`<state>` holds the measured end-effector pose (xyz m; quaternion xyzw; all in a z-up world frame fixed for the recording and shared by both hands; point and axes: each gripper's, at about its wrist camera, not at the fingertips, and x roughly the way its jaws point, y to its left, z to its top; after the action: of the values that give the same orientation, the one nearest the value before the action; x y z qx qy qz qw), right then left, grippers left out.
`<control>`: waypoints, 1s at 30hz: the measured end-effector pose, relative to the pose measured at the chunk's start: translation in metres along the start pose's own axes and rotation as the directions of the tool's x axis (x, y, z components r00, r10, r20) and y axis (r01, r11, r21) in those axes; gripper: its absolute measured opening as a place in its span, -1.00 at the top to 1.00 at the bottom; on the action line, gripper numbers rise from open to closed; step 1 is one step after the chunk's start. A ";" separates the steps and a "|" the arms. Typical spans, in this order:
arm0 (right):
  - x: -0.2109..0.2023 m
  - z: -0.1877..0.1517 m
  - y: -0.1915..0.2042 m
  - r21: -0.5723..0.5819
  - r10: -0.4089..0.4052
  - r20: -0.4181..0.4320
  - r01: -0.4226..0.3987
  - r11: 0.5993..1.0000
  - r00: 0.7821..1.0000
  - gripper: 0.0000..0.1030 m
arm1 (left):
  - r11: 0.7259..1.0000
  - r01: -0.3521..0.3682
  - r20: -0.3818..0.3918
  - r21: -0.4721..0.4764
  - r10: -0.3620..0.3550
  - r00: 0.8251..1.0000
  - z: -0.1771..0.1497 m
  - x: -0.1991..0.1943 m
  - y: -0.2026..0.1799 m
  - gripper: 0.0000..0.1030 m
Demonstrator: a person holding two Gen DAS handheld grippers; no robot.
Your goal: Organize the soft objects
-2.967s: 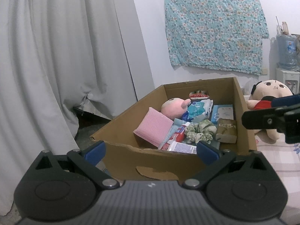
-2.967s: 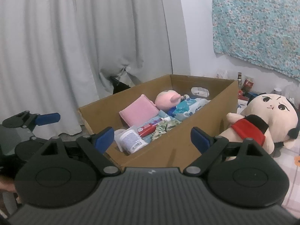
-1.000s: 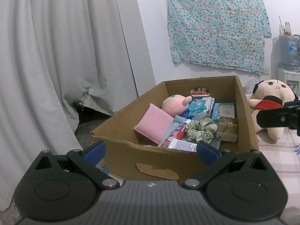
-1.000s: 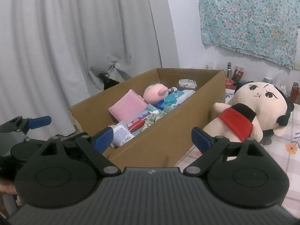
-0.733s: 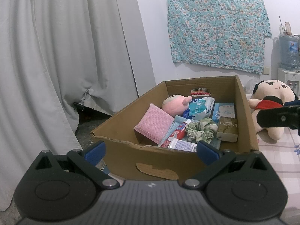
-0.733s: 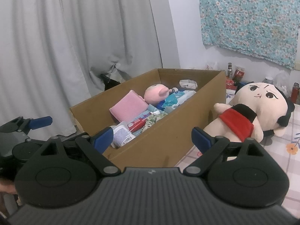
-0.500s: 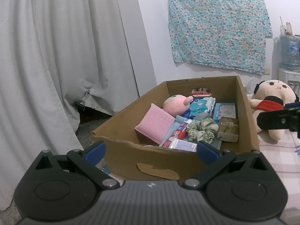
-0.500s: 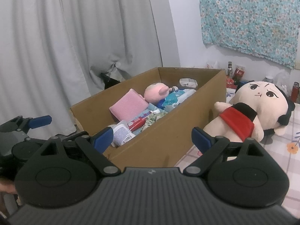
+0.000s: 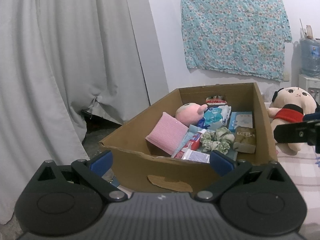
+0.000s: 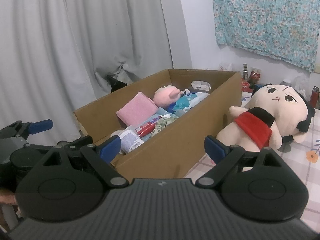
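From the left wrist view, my left gripper [image 9: 161, 161] stands wide with nothing between its blue pads, short of the near wall of the cardboard box [image 9: 132, 164]. Inside lie a pink sponge [image 9: 167, 133], a small pink plush [image 9: 189, 113], a green scrunchie [image 9: 217, 140] and a toothpaste tube [image 9: 190, 145], packed against tissue packs and cartons. My worry here is that reaching in over that torn near edge could catch a finger on the cardboard and shove the whole box, and a wide grab at the scrunchie could drag the tube along with it. From the right wrist view, my right gripper [image 10: 162, 147] is also spread wide and empty, hanging above the box's long side wall, with the big plush doll [image 10: 268, 118] lying on the checked sheet [image 10: 300, 160] just beside the box, outside it. If I go for the doll, the soft body may squash and slip out of the pads, or its bulk may snag on the box rim and tip it. The two grippers sit near each other, so crossing paths is a risk.
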<state>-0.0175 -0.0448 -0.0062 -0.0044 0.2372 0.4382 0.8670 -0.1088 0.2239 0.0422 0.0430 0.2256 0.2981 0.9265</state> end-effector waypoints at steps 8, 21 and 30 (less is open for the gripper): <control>0.002 0.000 0.001 -0.004 0.005 -0.006 -0.005 1.000 1.000 -0.77 | 1.000 0.001 0.000 0.000 -0.001 1.000 0.000 0.001 0.000 -1.00; 0.003 0.000 -0.001 0.010 -0.003 -0.003 0.003 1.000 1.000 -0.77 | 1.000 0.000 0.002 0.002 0.000 1.000 0.000 -0.001 -0.002 -1.00; 0.005 0.000 0.000 -0.006 0.011 -0.011 -0.011 1.000 1.000 -0.78 | 1.000 -0.001 0.002 0.003 0.001 1.000 0.000 -0.002 -0.003 -1.00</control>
<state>-0.0154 -0.0410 -0.0077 -0.0080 0.2405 0.4435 0.8633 -0.1085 0.2208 0.0423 0.0450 0.2251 0.2981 0.9265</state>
